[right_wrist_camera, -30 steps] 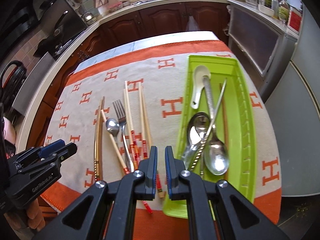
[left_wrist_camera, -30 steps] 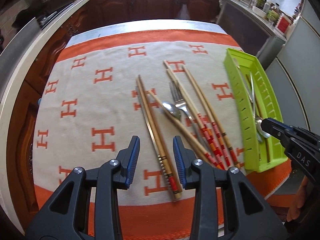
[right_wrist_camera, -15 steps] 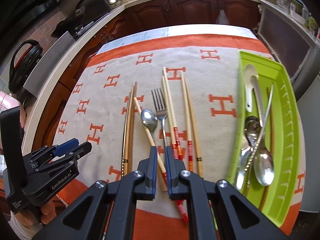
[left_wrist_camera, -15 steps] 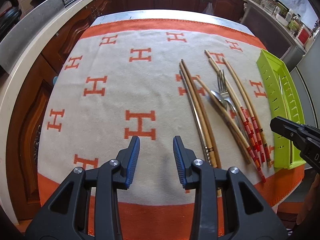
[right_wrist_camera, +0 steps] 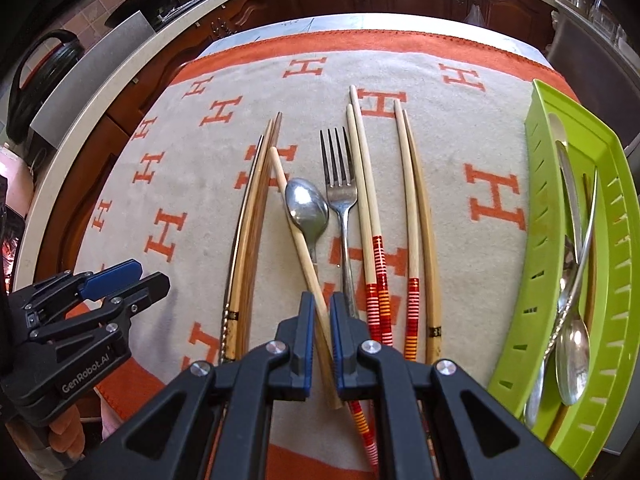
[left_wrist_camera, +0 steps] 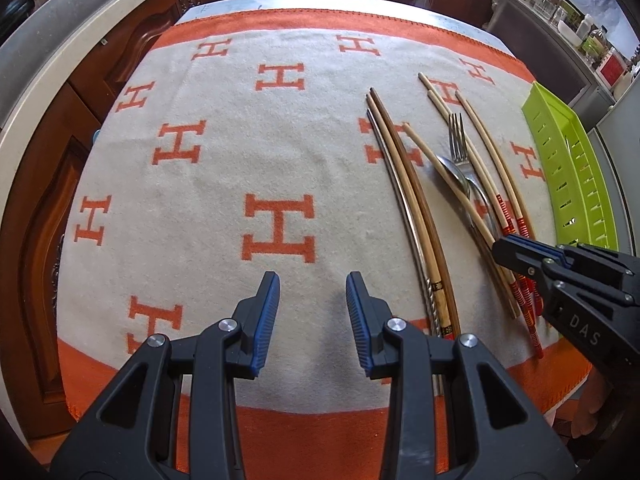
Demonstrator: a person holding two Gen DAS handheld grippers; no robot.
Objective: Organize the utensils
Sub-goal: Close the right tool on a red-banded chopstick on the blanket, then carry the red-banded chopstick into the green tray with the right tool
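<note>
Wooden chopstick (right_wrist_camera: 304,252) is lying slanted in the middle of the frame, crossing the spoon (right_wrist_camera: 307,205). The right claw (right_wrist_camera: 319,334) is nearly closed around it. The left claw (left_wrist_camera: 312,322) is hanging open.

Bright, even daylight across the blanket (left_wrist_camera: 240,168) — colours crisp, centre sharp in both views. Soft grey shadow pools just ahead of the left hand-held gripper (left_wrist_camera: 312,316). Glare glints off the spoon (right_wrist_camera: 306,204) bowl. Heavy fisheye bending at the edges — corners fall to black vignette.
</note>
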